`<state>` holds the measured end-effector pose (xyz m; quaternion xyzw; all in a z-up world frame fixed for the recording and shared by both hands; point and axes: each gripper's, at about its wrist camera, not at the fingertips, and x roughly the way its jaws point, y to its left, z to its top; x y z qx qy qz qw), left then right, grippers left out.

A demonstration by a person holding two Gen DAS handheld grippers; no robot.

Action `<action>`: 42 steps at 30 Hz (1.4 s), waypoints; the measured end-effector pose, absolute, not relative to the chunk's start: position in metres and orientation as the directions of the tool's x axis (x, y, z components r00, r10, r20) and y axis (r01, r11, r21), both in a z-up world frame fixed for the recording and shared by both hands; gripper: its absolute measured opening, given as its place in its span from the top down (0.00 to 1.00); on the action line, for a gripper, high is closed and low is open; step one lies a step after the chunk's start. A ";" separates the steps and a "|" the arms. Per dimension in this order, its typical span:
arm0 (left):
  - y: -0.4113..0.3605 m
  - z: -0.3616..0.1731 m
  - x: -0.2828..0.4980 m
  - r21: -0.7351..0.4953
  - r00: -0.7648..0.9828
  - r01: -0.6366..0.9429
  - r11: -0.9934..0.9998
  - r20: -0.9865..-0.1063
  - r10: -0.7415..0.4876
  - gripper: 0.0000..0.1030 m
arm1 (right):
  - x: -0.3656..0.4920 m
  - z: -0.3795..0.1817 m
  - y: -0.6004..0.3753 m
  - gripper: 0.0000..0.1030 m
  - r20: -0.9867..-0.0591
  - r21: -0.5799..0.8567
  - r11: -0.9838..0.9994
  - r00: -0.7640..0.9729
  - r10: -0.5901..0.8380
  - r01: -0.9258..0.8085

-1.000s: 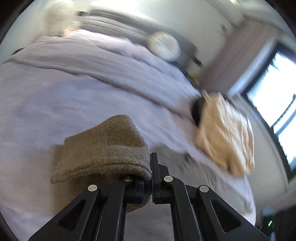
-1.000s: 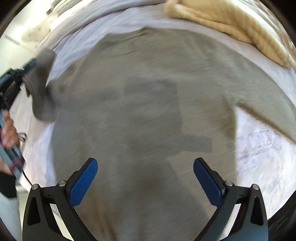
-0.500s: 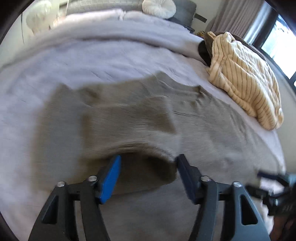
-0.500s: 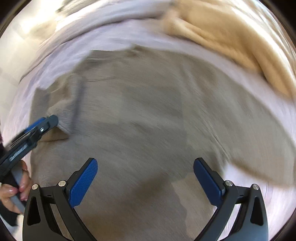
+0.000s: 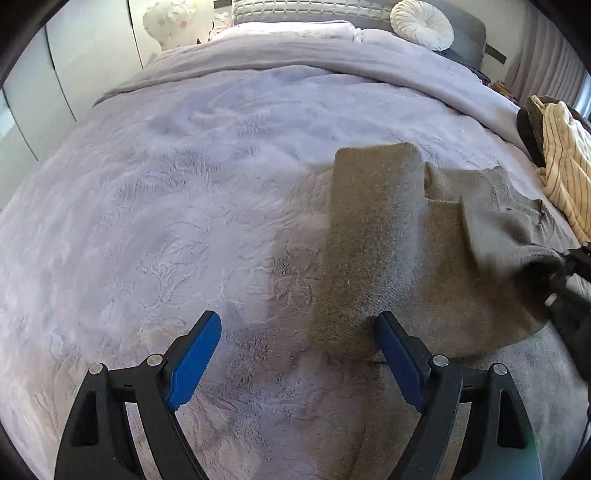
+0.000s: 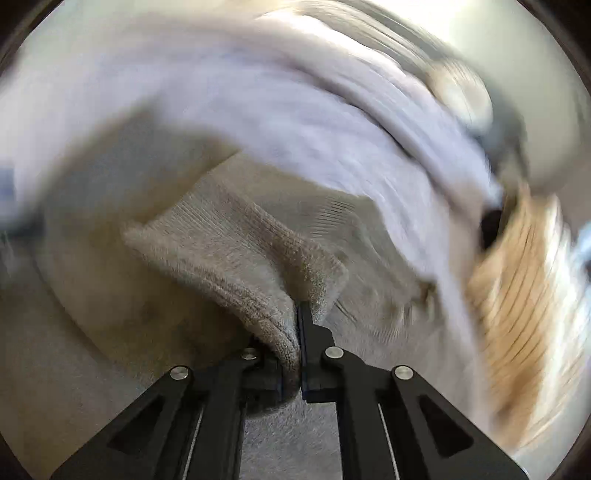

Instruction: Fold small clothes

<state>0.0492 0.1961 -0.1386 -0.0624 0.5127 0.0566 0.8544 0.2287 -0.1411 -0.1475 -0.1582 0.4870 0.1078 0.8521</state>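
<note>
A grey-brown knit sweater (image 5: 369, 240) lies on the bed, right of centre in the left wrist view, with one sleeve folded flat over its body. My left gripper (image 5: 297, 350) is open just above the blanket, its right pad by the sweater's near edge and nothing between the jaws. My right gripper (image 6: 297, 332) is shut on a ribbed cuff of the sweater (image 6: 229, 251) and holds it raised off the bed. The left wrist view shows that right gripper (image 5: 550, 271) blurred at the right edge, with the sleeve hanging from it.
A lavender fleece blanket (image 5: 166, 221) covers the wide bed. A cream striped garment (image 5: 565, 173) lies piled at the right over a dark object (image 5: 526, 129). A round white pillow (image 5: 421, 24) sits at the headboard. White wardrobe doors (image 5: 37, 92) stand on the left.
My left gripper let go of the folded sleeve, opened and swung down and left over the blanket. My right gripper went from wide open to shut on the other cuff and rolled.
</note>
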 end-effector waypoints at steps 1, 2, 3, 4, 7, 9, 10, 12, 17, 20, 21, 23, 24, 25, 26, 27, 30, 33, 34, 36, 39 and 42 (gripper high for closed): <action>0.198 -0.137 0.049 -0.070 0.475 -0.166 0.984 -0.880 0.017 0.16 | 0.232 -0.140 -0.170 0.94 -0.866 -0.007 0.970 0.486 0.115 -0.243; 0.201 -0.135 0.048 -0.093 0.483 -0.171 0.981 -0.876 0.001 0.16 | 0.232 -0.138 -0.194 0.94 -0.860 0.118 0.980 0.477 0.182 -0.160; 0.203 -0.132 0.049 -0.118 0.491 -0.176 0.977 -0.871 -0.016 0.16 | 0.230 -0.143 -0.224 0.94 -0.851 0.256 0.966 0.466 0.243 -0.037; 0.207 -0.130 0.050 -0.133 0.495 -0.182 0.974 -0.868 -0.026 0.16 | 0.226 -0.152 -0.251 0.93 -0.842 0.359 0.930 0.456 0.290 0.071; 0.201 -0.127 0.074 -0.157 0.498 -0.188 0.970 -0.866 -0.043 0.16 | 0.206 -0.190 -0.311 0.81 -0.769 0.618 0.717 0.441 0.464 0.323; 0.193 -0.129 0.091 -0.169 0.495 -0.178 0.969 -0.867 -0.060 0.16 | 0.189 -0.202 -0.328 0.71 -0.678 0.732 0.568 0.488 0.550 0.376; 0.191 -0.131 0.100 -0.188 0.488 -0.159 0.969 -0.869 -0.088 0.16 | 0.183 -0.202 -0.330 0.66 -0.650 0.758 0.529 0.506 0.567 0.381; 0.184 -0.138 0.120 -0.210 0.465 -0.122 0.970 -0.875 -0.131 0.16 | 0.180 -0.199 -0.330 0.58 -0.632 0.774 0.504 0.519 0.576 0.383; 0.161 -0.166 0.158 -0.235 0.386 -0.109 0.966 -0.905 -0.177 0.16 | 0.186 -0.193 -0.315 0.49 -0.631 0.775 0.485 0.512 0.582 0.405; 0.156 -0.167 0.162 -0.244 0.383 -0.113 0.963 -0.905 -0.184 0.16 | 0.192 -0.199 -0.307 0.43 -0.621 0.783 0.466 0.485 0.616 0.412; 0.156 -0.166 0.163 -0.249 0.378 -0.116 0.962 -0.906 -0.189 0.16 | 0.194 -0.200 -0.300 0.42 -0.601 0.798 0.455 0.466 0.649 0.395; 0.158 -0.165 0.164 -0.263 0.373 -0.108 0.959 -0.905 -0.206 0.16 | 0.192 -0.200 -0.257 0.41 -0.542 0.836 0.430 0.398 0.740 0.339; 0.159 -0.166 0.166 -0.267 0.370 -0.105 0.958 -0.905 -0.212 0.16 | 0.193 -0.202 -0.238 0.41 -0.520 0.849 0.419 0.367 0.772 0.321; 0.161 -0.166 0.168 -0.272 0.365 -0.102 0.957 -0.905 -0.219 0.16 | 0.194 -0.205 -0.213 0.41 -0.491 0.864 0.403 0.329 0.806 0.303; 0.162 -0.166 0.170 -0.278 0.359 -0.099 0.956 -0.906 -0.226 0.16 | 0.196 -0.209 -0.186 0.41 -0.462 0.877 0.383 0.290 0.838 0.290; 0.164 -0.166 0.172 -0.286 0.349 -0.094 0.954 -0.907 -0.238 0.16 | 0.201 -0.214 -0.159 0.41 -0.440 0.885 0.367 0.257 0.860 0.288; 0.166 -0.168 0.177 -0.308 0.324 -0.072 0.949 -0.907 -0.270 0.17 | 0.202 -0.232 -0.101 0.41 -0.415 0.886 0.340 0.214 0.884 0.314; 0.168 -0.166 0.177 -0.350 0.313 -0.020 0.937 -0.892 -0.326 0.72 | 0.211 -0.244 -0.078 0.87 -0.432 0.868 0.326 0.243 0.869 0.374; 0.171 -0.164 0.177 -0.373 0.305 -0.013 0.928 -0.885 -0.351 0.85 | 0.213 -0.246 -0.073 0.93 -0.444 0.856 0.330 0.239 0.864 0.397; 0.180 -0.156 0.174 -0.412 0.322 -0.001 0.911 -0.863 -0.390 0.89 | 0.217 -0.239 -0.063 0.94 -0.425 0.869 0.314 0.255 0.868 0.382; 0.193 -0.149 0.170 -0.418 0.341 0.027 0.908 -0.850 -0.401 0.90 | 0.224 -0.228 -0.040 0.94 -0.421 0.885 0.341 0.232 0.877 0.316; 0.205 -0.166 0.171 -0.396 0.312 0.009 0.918 -0.871 -0.379 0.90 | 0.234 -0.235 -0.022 0.94 -0.474 0.856 0.408 0.169 0.864 0.318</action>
